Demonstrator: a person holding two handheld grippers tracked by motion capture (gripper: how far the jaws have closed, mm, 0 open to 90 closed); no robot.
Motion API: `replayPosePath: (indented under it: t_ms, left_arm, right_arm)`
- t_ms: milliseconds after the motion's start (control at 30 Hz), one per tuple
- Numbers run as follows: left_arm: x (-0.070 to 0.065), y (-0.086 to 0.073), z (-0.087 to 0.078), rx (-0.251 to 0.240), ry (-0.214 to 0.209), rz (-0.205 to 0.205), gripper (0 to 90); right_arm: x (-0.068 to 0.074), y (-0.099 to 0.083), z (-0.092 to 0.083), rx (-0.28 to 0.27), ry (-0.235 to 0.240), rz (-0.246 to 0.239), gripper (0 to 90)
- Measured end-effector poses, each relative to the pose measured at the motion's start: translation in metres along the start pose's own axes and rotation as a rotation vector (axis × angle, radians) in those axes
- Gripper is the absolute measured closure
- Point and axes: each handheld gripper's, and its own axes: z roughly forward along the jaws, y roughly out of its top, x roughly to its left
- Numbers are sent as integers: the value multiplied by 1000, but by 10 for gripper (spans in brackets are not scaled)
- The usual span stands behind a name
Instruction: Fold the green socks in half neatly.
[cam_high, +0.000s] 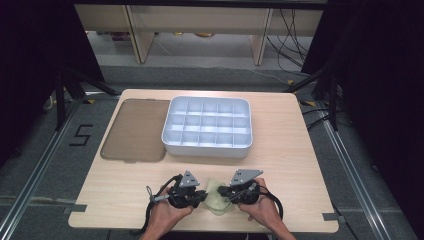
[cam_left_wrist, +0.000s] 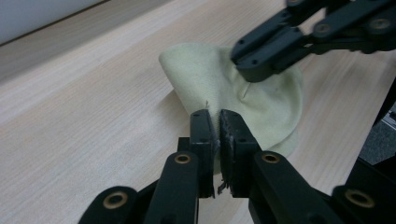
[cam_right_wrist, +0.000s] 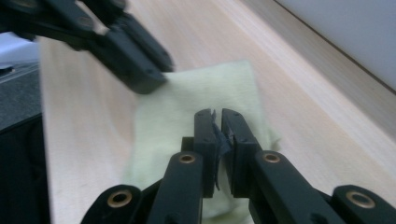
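Two hand-held black grippers meet over a small pale yellow-green cloth at the near edge of a light wooden table. The left gripper has its jaws pressed together on an edge of the cloth, which rises in a soft fold just beyond them. The right gripper also has its jaws drawn together, with the cloth lying under and around them; whether fabric is actually pinched between them cannot be told from its own view. In the left gripper view, the right gripper's tip touches the raised fold from above.

In the high view, the cloth lies between the two grippers, its long axis running roughly from the near edge towards the far side, one rounded end pointing at the person. The person's left hand and right hand grip the tools from the bottom of the view.

Farther back stands a white plastic tray with a grid of compartments, every visible compartment bare. Just left of it lies a flat brown translucent lid. Beyond the table are grey floor, wooden furniture legs and trailing cables.
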Motion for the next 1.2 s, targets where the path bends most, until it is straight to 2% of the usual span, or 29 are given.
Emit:
replayPosePath:
  t_ms: [67, 100, 133, 167, 300, 333, 433, 567, 633, 767, 833, 867, 967, 1067, 1133, 1200]
  left_arm:
    - [-1, 1, 0, -7, 7, 4, 838]
    - [-3, 1, 1, -14, 8, -13, 838]
    - [-5, 2, 0, -19, 1, 1, 838]
    - [-8, 2, 0, -27, -1, -3, 839]
    - [-11, 3, -1, -26, 5, 26, 841]
    - [-12, 4, -1, -28, 7, 45, 841]
    - [-13, 4, -2, -33, 11, 27, 841]
    - [-9, 4, -2, -35, 26, 29, 841]
    - [-9, 3, -2, -36, 30, 28, 841]
    - [-9, 4, -3, -40, 20, 37, 840]
    - [-12, 5, -4, -47, 24, 35, 840]
    - [-13, 5, -5, -50, 14, 36, 839]
    - [-15, 6, -6, -60, 7, 42, 838]
    - [-22, 9, -4, -67, -3, 74, 837]
    - [-25, 10, -3, -77, -13, 66, 838]
    - [-31, 12, -1, -74, -24, 85, 838]
  right_arm:
    - [-2, 0, 2, -2, -8, 1, 850]
    - [-7, -1, 6, 10, -19, -1, 852]
    - [-7, -1, 6, 23, -19, 12, 852]
    - [-8, -1, 7, 28, -23, 14, 853]
    - [-9, -1, 9, 36, -24, 0, 854]
    - [-9, -1, 7, 29, -34, 7, 851]
    - [-11, -2, 0, 13, -35, 32, 851]
    - [-11, -4, -13, -12, -41, 17, 852]
    - [-10, -7, -20, -16, -39, 29, 851]
    - [-10, -12, -22, -13, -27, 17, 851]
    - [-9, -14, -21, 26, -22, 35, 849]
    - [-8, -14, -19, 40, -20, 27, 848]
    - [-9, -15, -14, 56, -21, 24, 848]
    - [-9, -16, -12, 63, -17, 29, 848]
    - [-11, -17, -11, 62, -22, 30, 848]
    - [-13, -18, -10, 62, -17, 43, 849]
